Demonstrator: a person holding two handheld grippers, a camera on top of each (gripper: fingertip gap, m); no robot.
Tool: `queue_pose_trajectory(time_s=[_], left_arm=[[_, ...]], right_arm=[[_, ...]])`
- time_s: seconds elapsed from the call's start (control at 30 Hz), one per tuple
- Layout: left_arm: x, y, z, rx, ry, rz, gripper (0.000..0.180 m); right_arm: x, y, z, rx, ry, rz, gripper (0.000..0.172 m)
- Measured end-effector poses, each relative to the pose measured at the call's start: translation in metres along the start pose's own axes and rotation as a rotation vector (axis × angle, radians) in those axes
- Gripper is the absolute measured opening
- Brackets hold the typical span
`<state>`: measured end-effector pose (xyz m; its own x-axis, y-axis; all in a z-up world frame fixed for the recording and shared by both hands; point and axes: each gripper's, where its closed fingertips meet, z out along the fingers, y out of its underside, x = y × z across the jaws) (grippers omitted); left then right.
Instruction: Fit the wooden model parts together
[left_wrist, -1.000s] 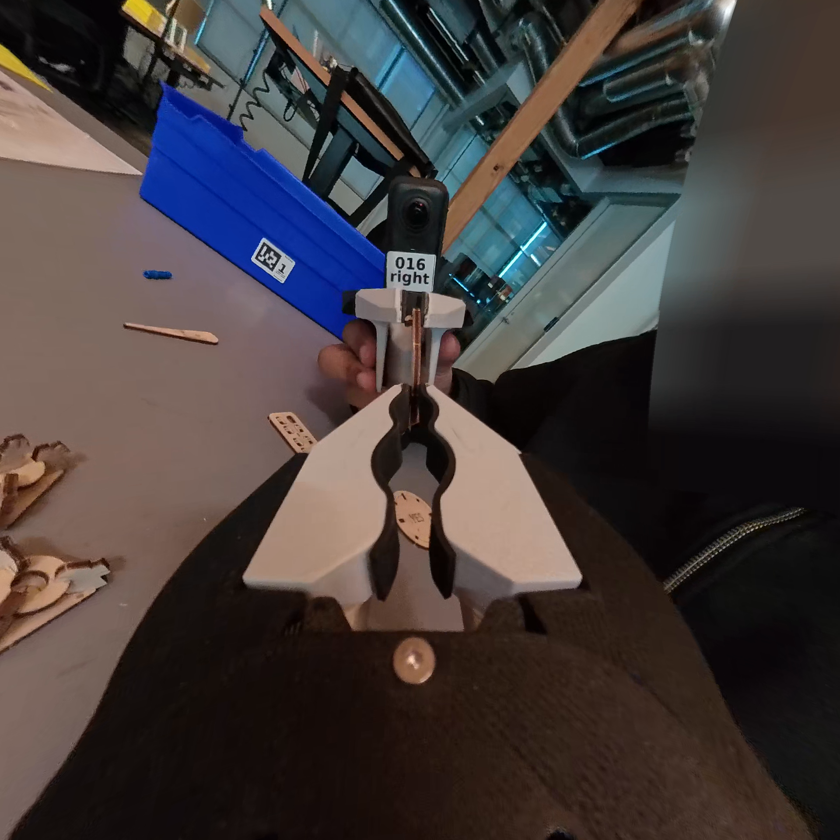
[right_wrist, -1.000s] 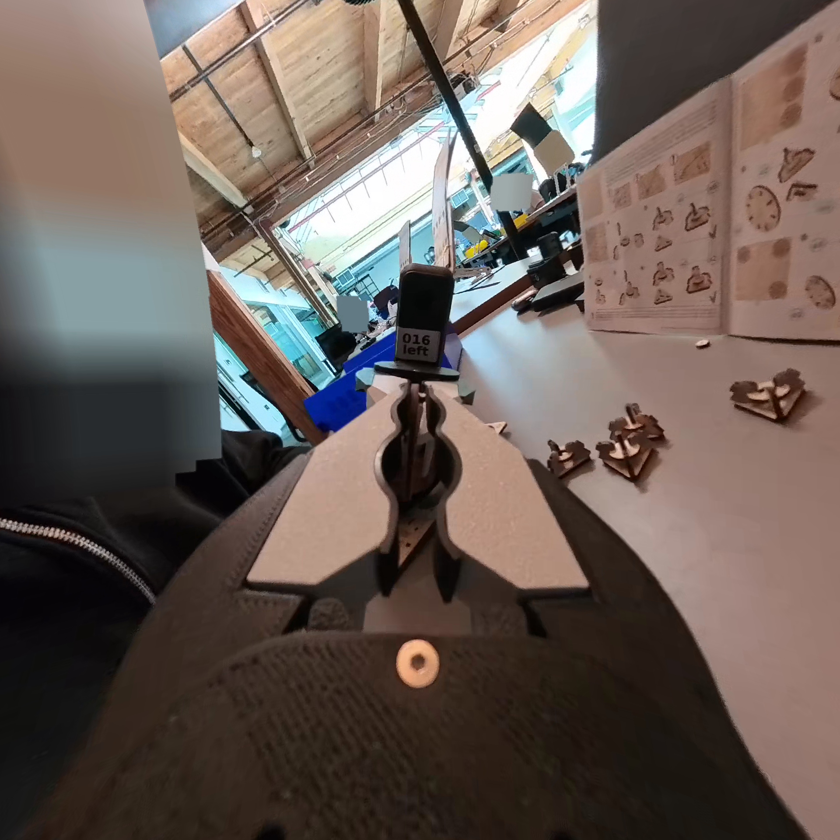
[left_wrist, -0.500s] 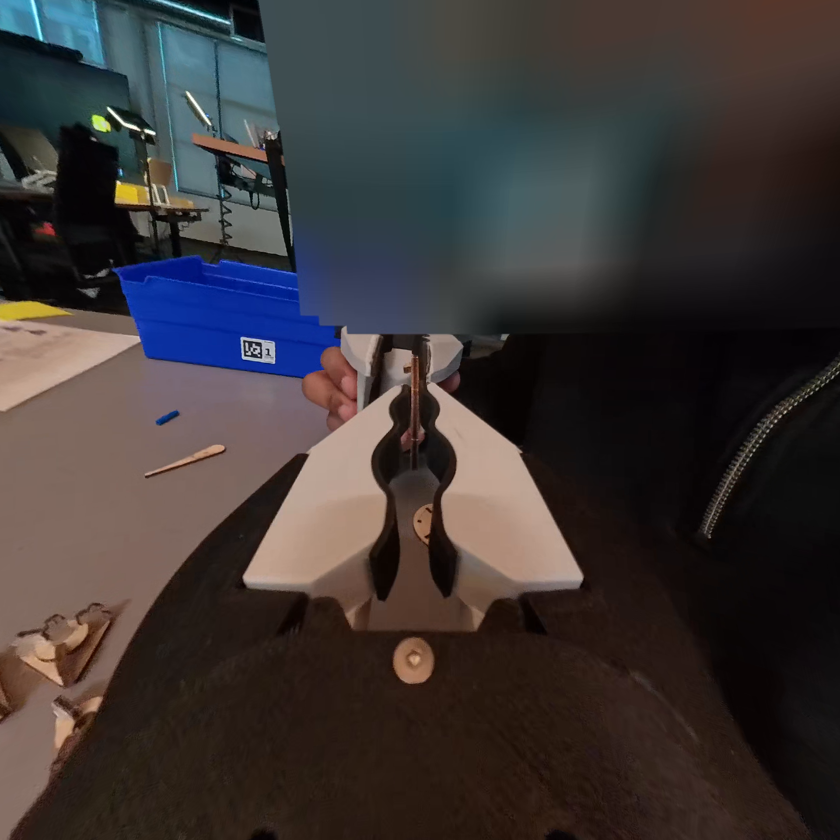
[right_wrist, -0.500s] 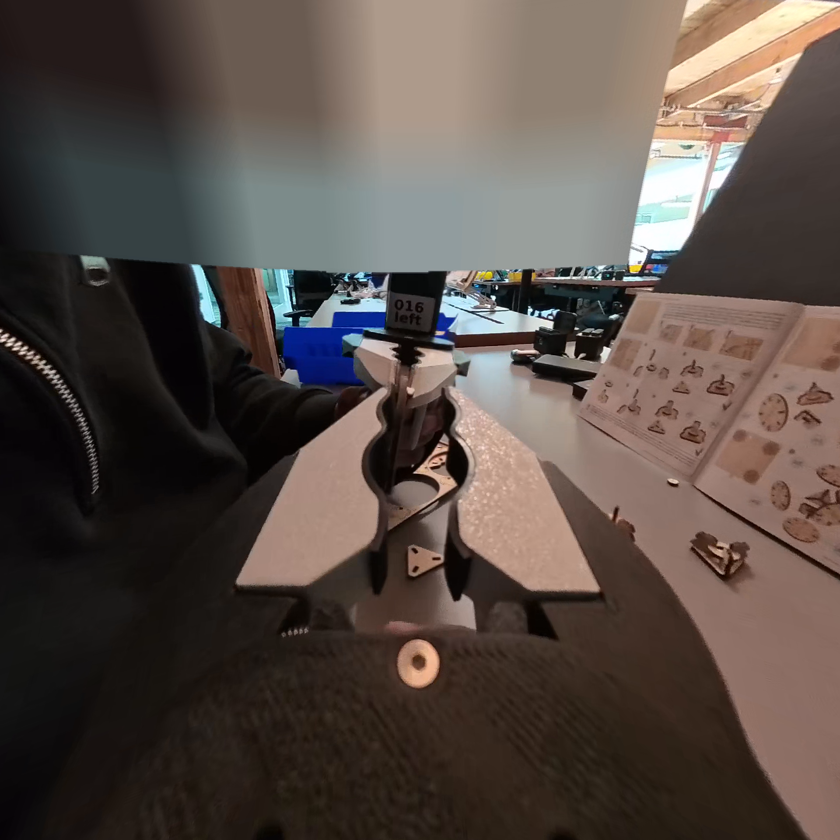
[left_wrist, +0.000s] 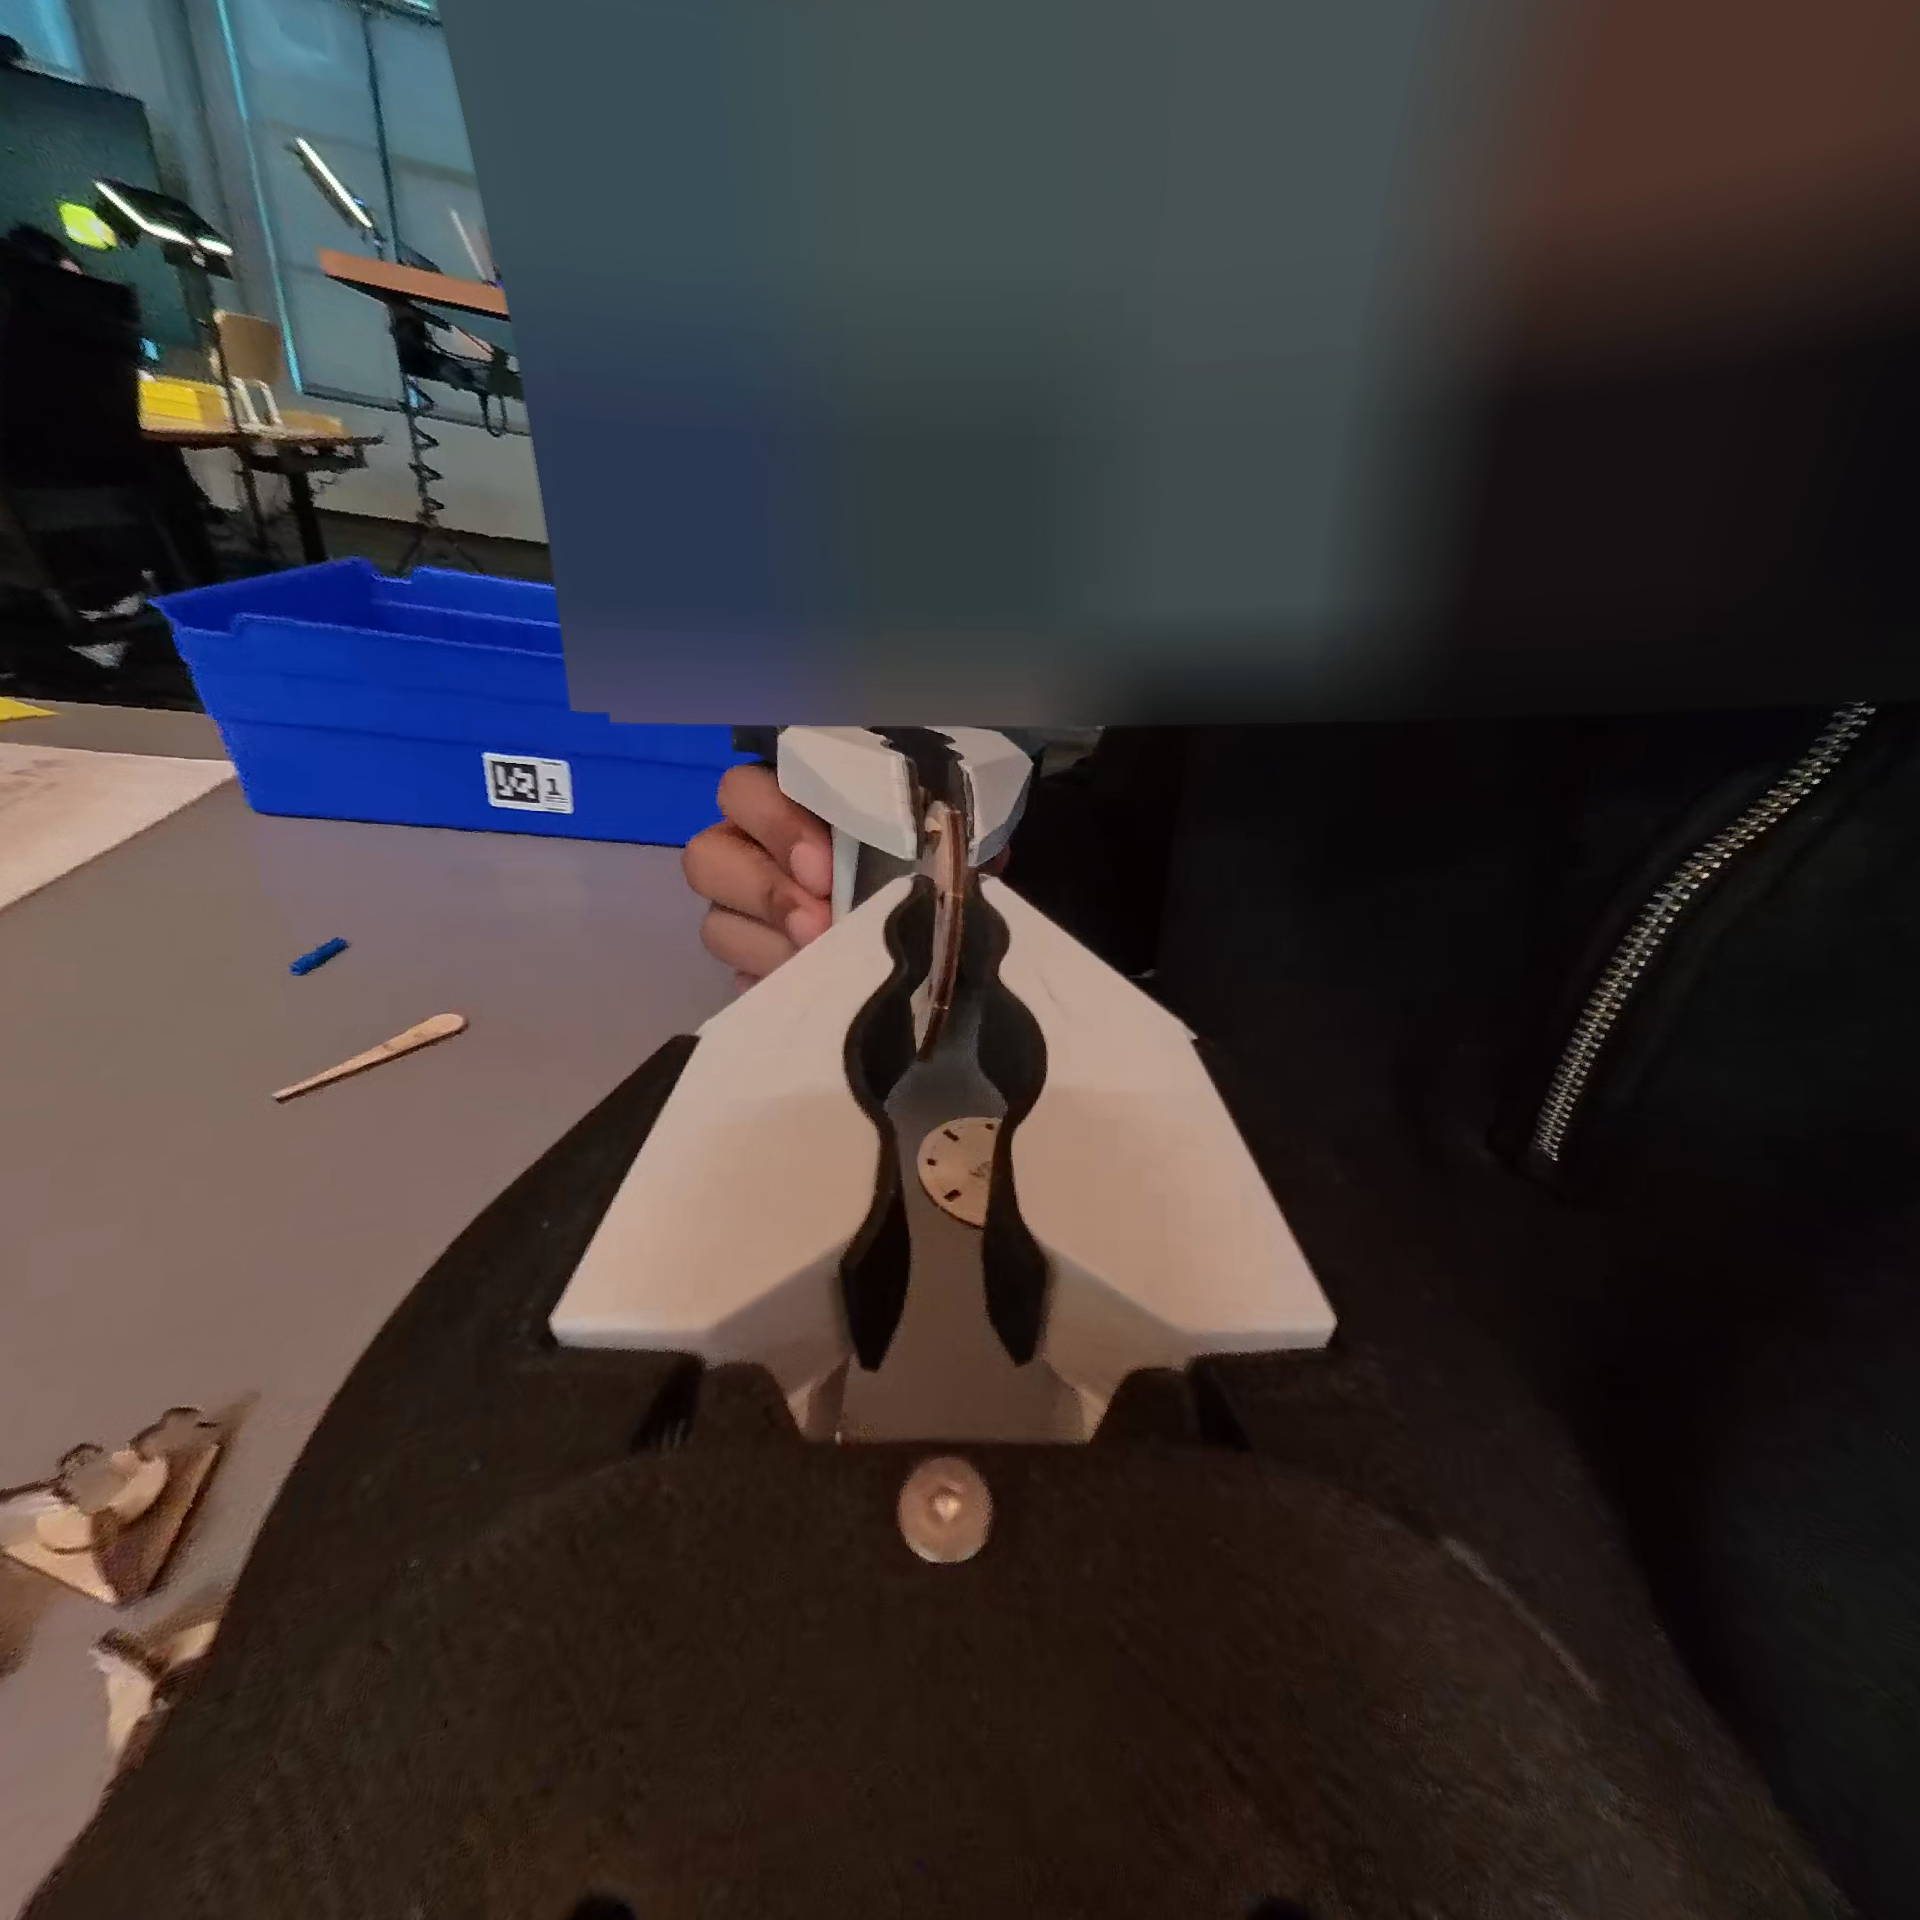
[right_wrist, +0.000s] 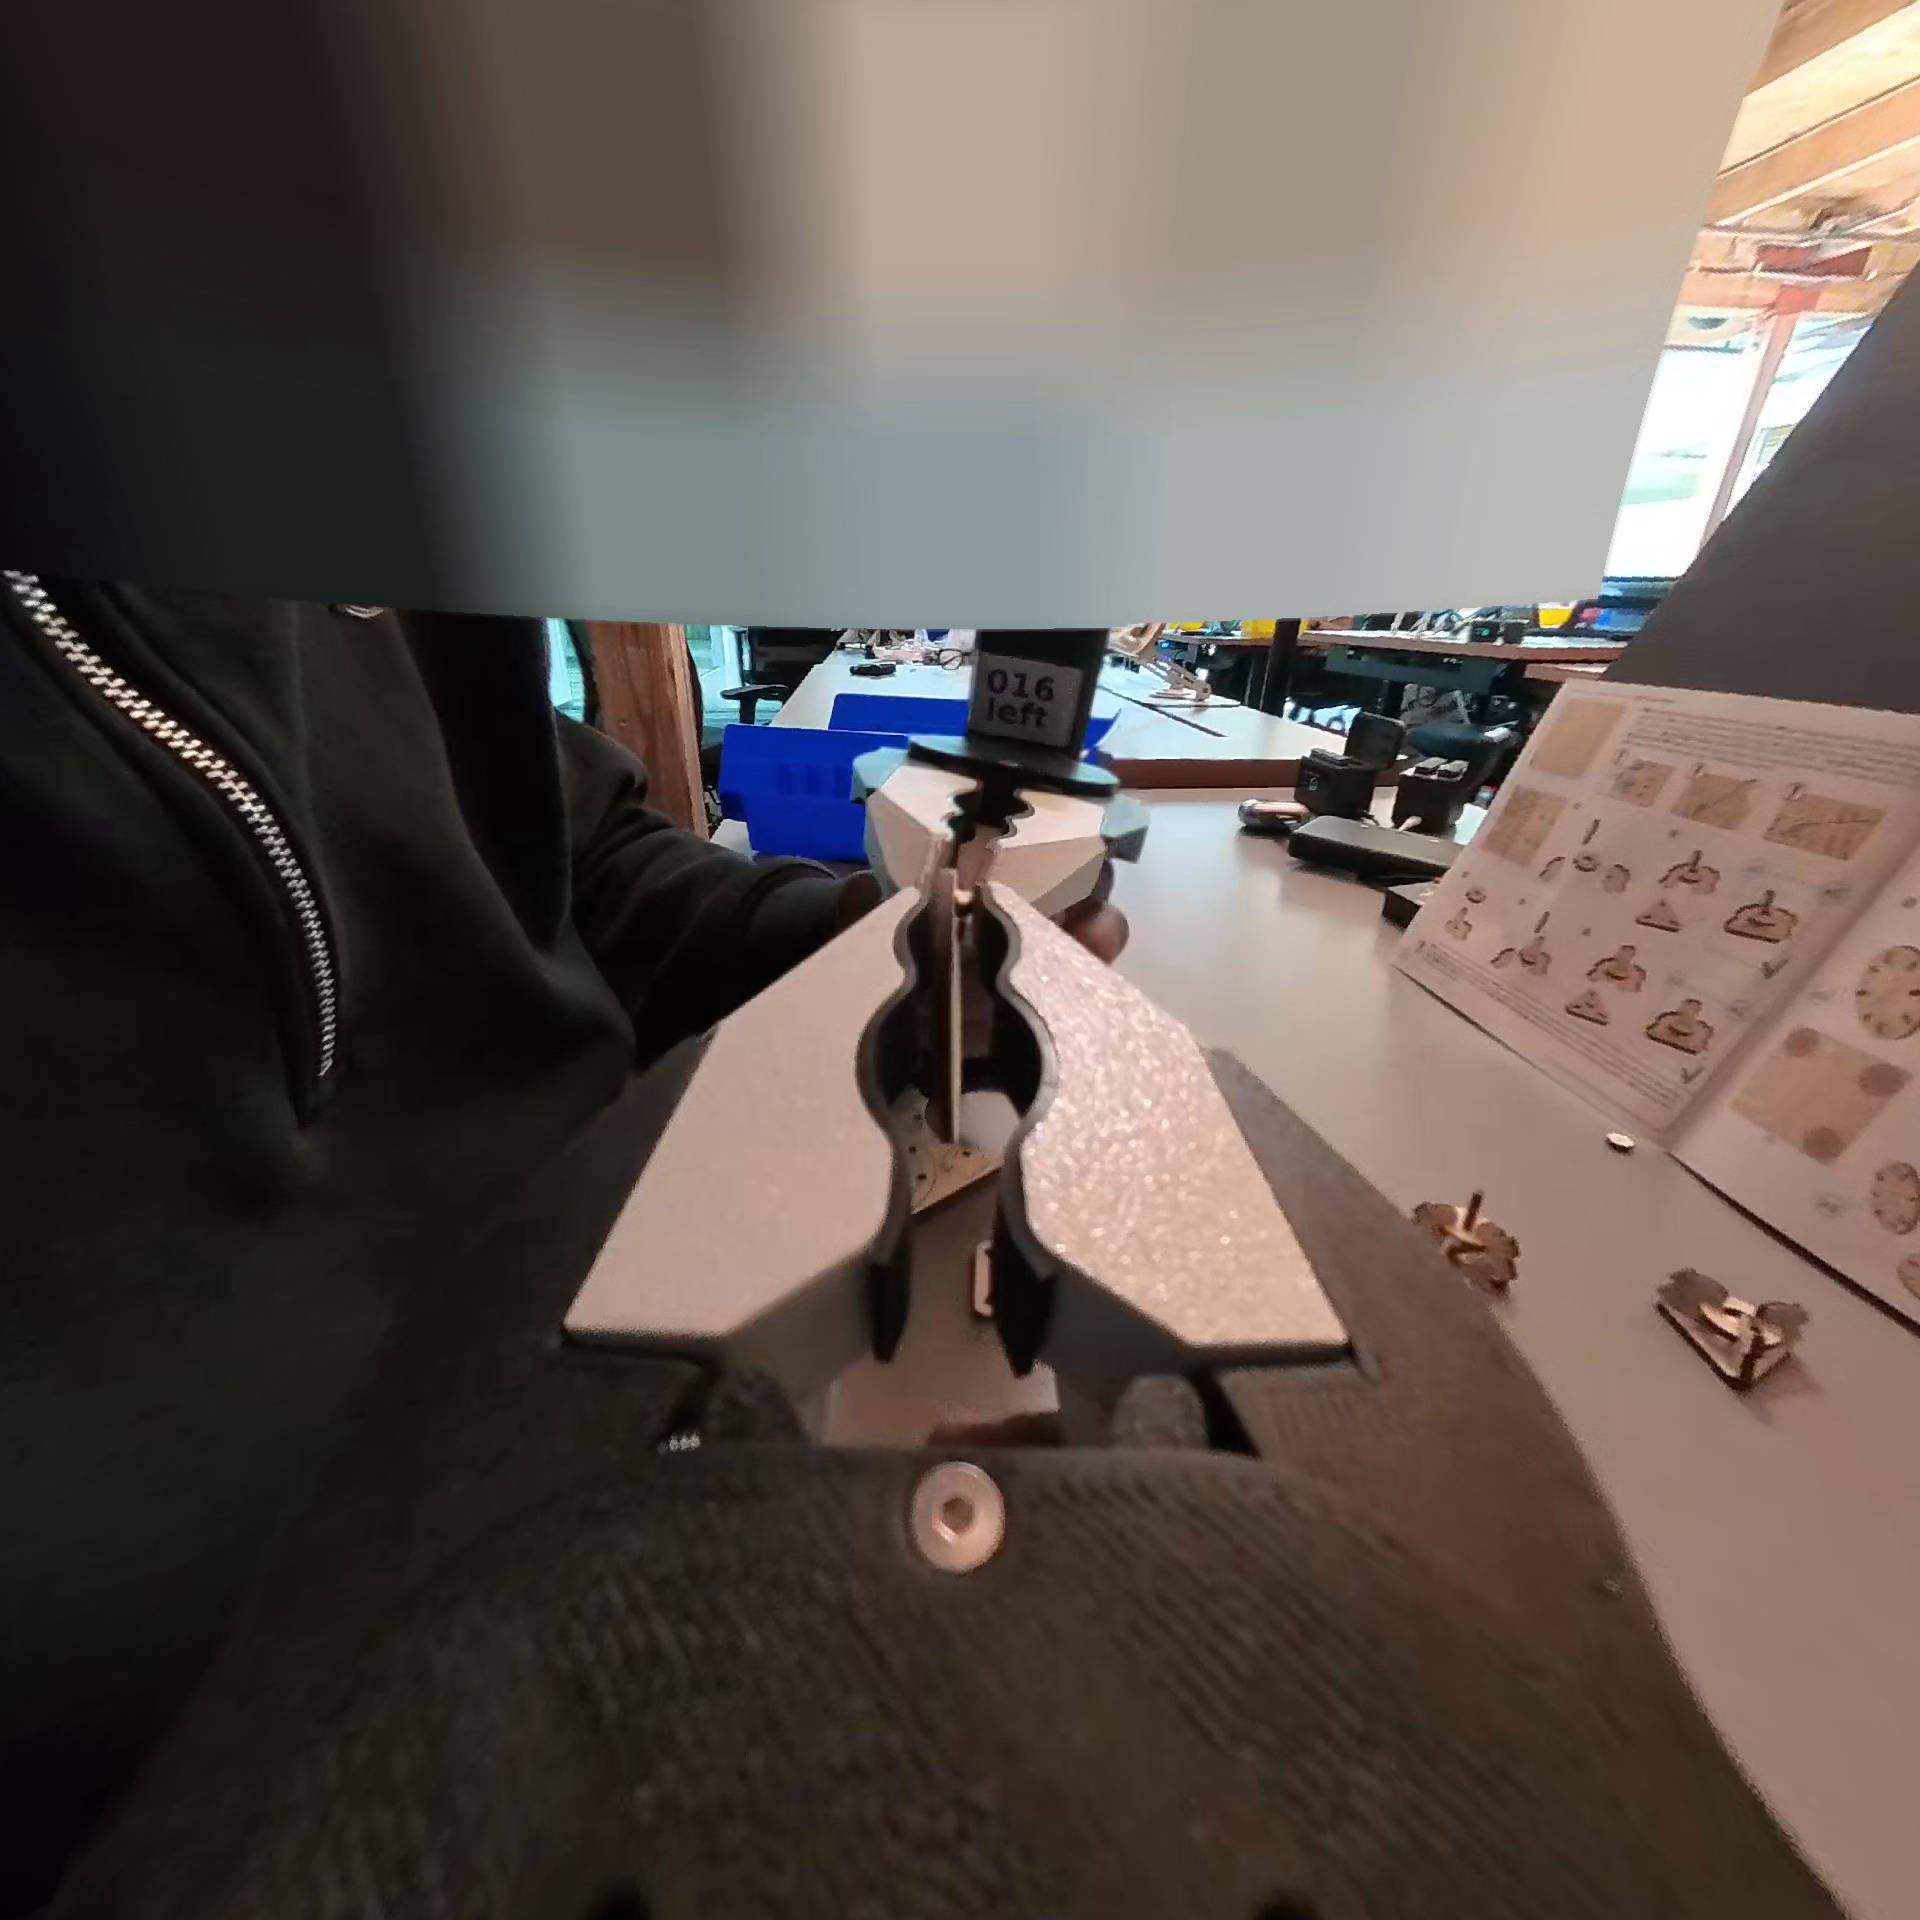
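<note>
Both grippers, left (left_wrist: 943, 883) and right (right_wrist: 951, 914), are clamped on one thin wooden piece (left_wrist: 948, 935) (edge-on), which could be snapped by twisting.

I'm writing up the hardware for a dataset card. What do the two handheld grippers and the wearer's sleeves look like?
Both grippers, left gripper and right gripper, have pale grey, wedge-shaped fingers lined with wavy black pads, on a black textured body with a silver screw. Seen from the right wrist view, the left one carries a black camera post with a white label. The person wears a black zip jacket.
</note>
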<state>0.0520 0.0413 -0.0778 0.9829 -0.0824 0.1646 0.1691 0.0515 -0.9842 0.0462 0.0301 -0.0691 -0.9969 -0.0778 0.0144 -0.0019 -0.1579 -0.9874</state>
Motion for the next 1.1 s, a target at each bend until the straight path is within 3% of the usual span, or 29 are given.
queue_pose_trajectory(time_s=[0.1, 0.2, 0.23, 0.43, 0.8, 0.93, 1.1], left_arm=[[-0.003, 0.0, 0.0, 0.02, 0.004, -0.037, 0.006], [-0.012, -0.002, -0.001, 0.05, -0.052, -0.049, 0.041], [-0.009, -0.005, -0.002, 0.067, -0.037, -0.052, 0.045], [-0.006, -0.005, 0.001, 0.043, -0.044, -0.026, 0.019], [-0.002, -0.008, 0.0, 0.072, 0.003, -0.08, 0.013], [-0.001, -0.005, -0.003, 0.029, 0.027, -0.079, 0.028], [-0.006, -0.007, -0.003, 0.04, -0.019, -0.067, 0.007]], right_arm=[[0.001, 0.001, 0.0, -0.013, -0.01, 0.013, 0.003], [0.0, 0.002, 0.001, -0.028, -0.014, 0.024, 0.003], [0.001, 0.006, 0.002, -0.05, -0.008, 0.014, 0.003], [0.001, 0.008, 0.004, -0.057, -0.008, 0.021, 0.004], [0.0, 0.006, 0.005, -0.042, -0.02, 0.06, 0.003], [0.004, 0.003, 0.003, -0.02, -0.015, 0.095, 0.003], [0.007, 0.004, 0.001, -0.022, -0.01, 0.113, 0.004]])
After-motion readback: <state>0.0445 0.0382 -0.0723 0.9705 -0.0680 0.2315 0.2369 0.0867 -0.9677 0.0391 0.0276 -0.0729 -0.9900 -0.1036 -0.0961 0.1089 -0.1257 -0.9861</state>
